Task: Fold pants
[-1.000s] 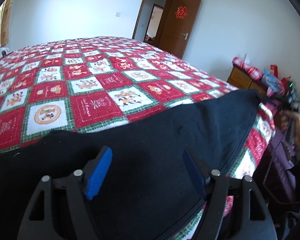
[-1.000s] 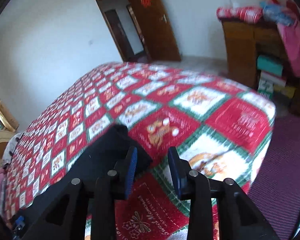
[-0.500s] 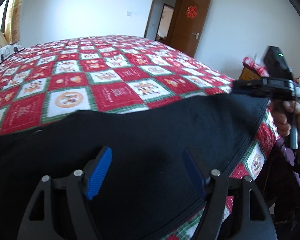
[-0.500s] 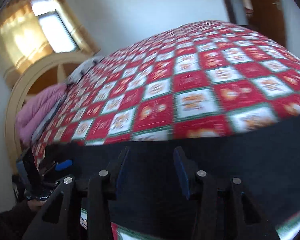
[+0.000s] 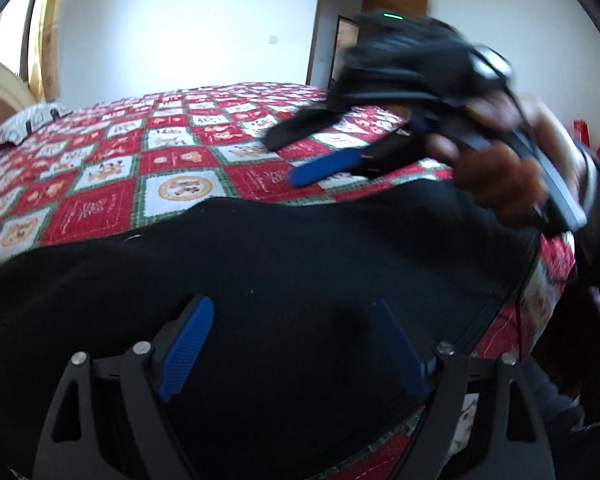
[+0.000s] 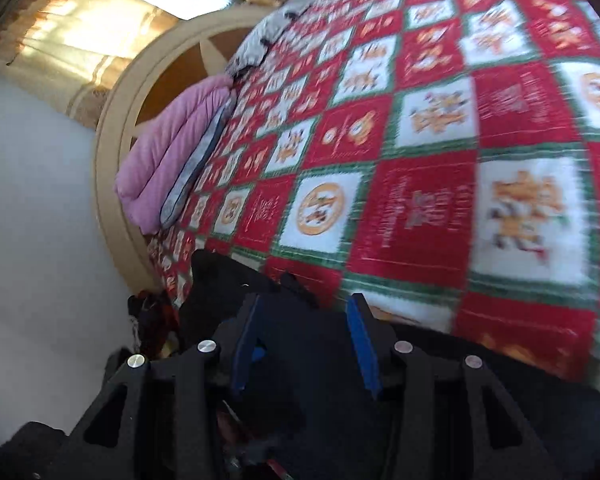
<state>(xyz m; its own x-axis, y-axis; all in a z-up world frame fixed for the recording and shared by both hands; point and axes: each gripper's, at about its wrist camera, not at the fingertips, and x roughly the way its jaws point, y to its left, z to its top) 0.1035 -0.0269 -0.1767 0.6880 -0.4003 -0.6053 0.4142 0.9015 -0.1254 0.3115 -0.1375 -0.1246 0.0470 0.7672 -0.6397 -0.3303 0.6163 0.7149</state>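
pants spread flat, folding barely begun

at the left of the left wrist view, the black pants (image 5: 284,288) lie spread along the near edge of the patterned quilt (image 5: 112,184), filling the lower half of the frame from the left border to the right. no fold or doubled layer shows there, so i judge the task to be at its start, with every fold left to do. in the lower centre, the left gripper (image 5: 296,344) hovers over the cloth with its fingers wide apart and nothing between them. in the upper right of that frame the right gripper (image 5: 320,156), blurred, sits above the quilt beyond the pants, gripped by the person's hand (image 5: 496,176); its fingers look parted and empty.

in the right wrist view, pink bedding (image 6: 172,148) sits at the middle left by the headboard (image 6: 112,120). at the bottom centre the right gripper (image 6: 306,344) shows a moderate gap, dark cloth below it, nothing pinched.
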